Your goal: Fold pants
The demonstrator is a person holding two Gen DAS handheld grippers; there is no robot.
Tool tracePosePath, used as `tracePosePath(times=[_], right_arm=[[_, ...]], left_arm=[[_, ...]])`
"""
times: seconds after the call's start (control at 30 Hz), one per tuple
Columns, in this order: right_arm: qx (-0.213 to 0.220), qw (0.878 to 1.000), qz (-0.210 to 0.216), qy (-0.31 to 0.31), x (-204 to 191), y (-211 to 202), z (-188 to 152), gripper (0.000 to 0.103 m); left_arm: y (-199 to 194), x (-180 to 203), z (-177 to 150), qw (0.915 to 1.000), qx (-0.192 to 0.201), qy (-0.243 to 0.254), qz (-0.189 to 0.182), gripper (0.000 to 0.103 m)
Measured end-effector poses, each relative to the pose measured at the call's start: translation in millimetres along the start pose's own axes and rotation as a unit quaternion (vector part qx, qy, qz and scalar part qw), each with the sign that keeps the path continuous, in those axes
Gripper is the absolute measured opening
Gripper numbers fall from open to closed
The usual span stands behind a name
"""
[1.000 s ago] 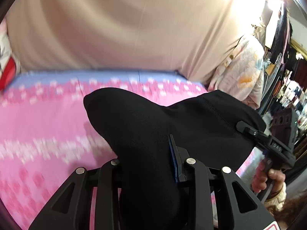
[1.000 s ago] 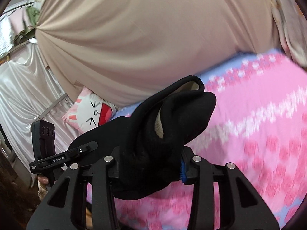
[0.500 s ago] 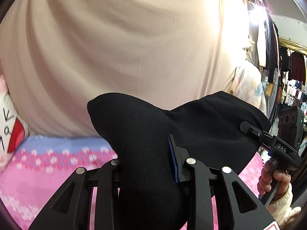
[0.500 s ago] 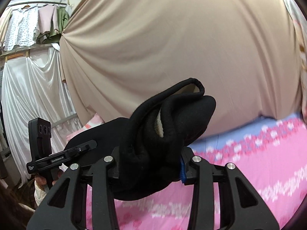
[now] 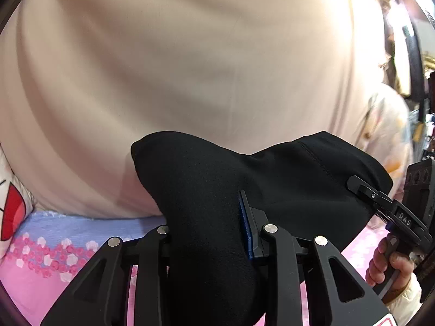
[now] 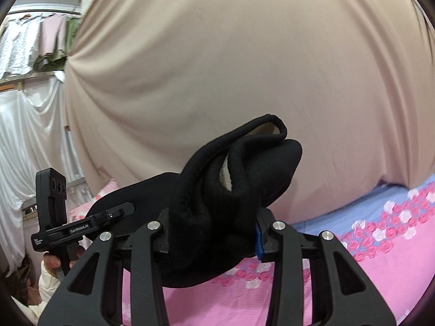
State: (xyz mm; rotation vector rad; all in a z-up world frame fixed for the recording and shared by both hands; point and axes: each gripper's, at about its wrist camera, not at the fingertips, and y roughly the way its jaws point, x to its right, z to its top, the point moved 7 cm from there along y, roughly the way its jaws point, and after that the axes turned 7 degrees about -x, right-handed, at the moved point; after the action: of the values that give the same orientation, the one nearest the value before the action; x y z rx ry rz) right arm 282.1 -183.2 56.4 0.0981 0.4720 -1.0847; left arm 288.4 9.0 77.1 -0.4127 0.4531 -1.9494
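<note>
Only the right wrist view shows the pants' (image 6: 217,190) pale lining.

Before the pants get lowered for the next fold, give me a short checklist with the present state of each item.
1. Left tongs shut on the black pants: ok, cloth fills the gap between the fingers.
2. Right tongs shut on the pants: ok, a bunched edge with pale lining sits between the fingers.
3. Pants lifted off the pink floral bedspread: ok near the tongs; the hanging part is out of view.
4. Cloth stretched flat between the two tongs: cannot tell, only a short span shows.
5. Landing area on the bedspread free: cannot tell, only strips of it are visible.
6. Beige curtain apart from the pants: cannot tell.
</note>
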Motion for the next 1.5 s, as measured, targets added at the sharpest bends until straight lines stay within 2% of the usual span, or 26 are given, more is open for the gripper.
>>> tracePosePath(times=[0.1, 0.23, 0.4, 0.57, 0.83, 0.93, 1.0, 1.03, 1.07, 1.1, 1.13, 1.2, 1.23, 1.27, 1.33, 1.37, 1.4, 1.43, 1.5], right_arm=[[-0.027, 0.999, -0.012, 0.028, 33, 34, -22, 0.038], [-0.069, 0.995, -0.03, 0.062, 74, 69, -58, 0.038], [-0.157, 0.979, -0.058, 0.12, 121, 102, -119, 0.038], [-0.205, 0.963, -0.066, 0.164, 141, 99, -155, 0.039], [-0.216, 0.951, -0.051, 0.217, 145, 77, -175, 0.039], [-0.219, 0.95, -0.055, 0.215, 147, 77, -179, 0.039], [-0.223, 0.95, -0.057, 0.213, 148, 80, -178, 0.043], [-0.225, 0.95, -0.058, 0.207, 146, 81, -177, 0.044], [-0.225, 0.951, -0.06, 0.201, 146, 82, -176, 0.046], [-0.225, 0.952, -0.059, 0.199, 144, 82, -176, 0.048], [-0.223, 0.953, -0.056, 0.199, 143, 81, -175, 0.05], [-0.196, 0.954, -0.059, 0.221, 148, 67, -169, 0.065], [-0.171, 0.952, -0.069, 0.242, 157, 51, -164, 0.068], [-0.154, 0.951, -0.079, 0.258, 163, 38, -161, 0.075], [-0.106, 0.945, -0.114, 0.287, 178, 0, -153, 0.078], [-0.075, 0.95, -0.116, 0.278, 176, -26, -142, 0.076], [-0.069, 0.957, -0.111, 0.26, 169, -36, -134, 0.064], [-0.068, 0.964, -0.11, 0.232, 157, -44, -124, 0.061], [-0.07, 0.98, -0.107, 0.154, 117, -44, -99, 0.056]], left_arm=[[43, -12, -13, 0.9993, -0.034, -0.009, 0.011, 0.026], [101, -27, -45, 0.9954, -0.092, -0.019, 0.019, 0.025], [163, -47, -106, 0.9817, -0.184, -0.045, 0.018, 0.026], [168, -49, -145, 0.9766, -0.209, -0.049, 0.015, 0.028], [150, -41, -160, 0.9757, -0.212, -0.054, -0.003, 0.028], [156, -42, -167, 0.9751, -0.211, -0.067, -0.009, 0.033], [160, -47, -171, 0.9745, -0.209, -0.082, -0.004, 0.043], [162, -51, -171, 0.9748, -0.205, -0.088, 0.005, 0.055], [164, -55, -171, 0.9749, -0.201, -0.094, 0.018, 0.072], [166, -63, -173, 0.974, -0.198, -0.102, 0.042, 0.082], [167, -69, -175, 0.9725, -0.195, -0.114, 0.058, 0.096], [161, -78, -175, 0.9712, -0.183, -0.143, 0.053, 0.097], [153, -84, -174, 0.9694, -0.18, -0.155, 0.063, 0.096], [144, -91, -173, 0.9677, -0.177, -0.162, 0.078, 0.096], [111, -112, -169, 0.9629, -0.158, -0.174, 0.133, 0.094], [93, -122, -167, 0.9587, -0.147, -0.177, 0.167, 0.09], [68, -133, -163, 0.9536, -0.129, -0.181, 0.203, 0.089], [51, -136, -157, 0.9525, -0.114, -0.182, 0.216, 0.089], [29, -126, -137, 0.9581, -0.098, -0.171, 0.208, 0.089]])
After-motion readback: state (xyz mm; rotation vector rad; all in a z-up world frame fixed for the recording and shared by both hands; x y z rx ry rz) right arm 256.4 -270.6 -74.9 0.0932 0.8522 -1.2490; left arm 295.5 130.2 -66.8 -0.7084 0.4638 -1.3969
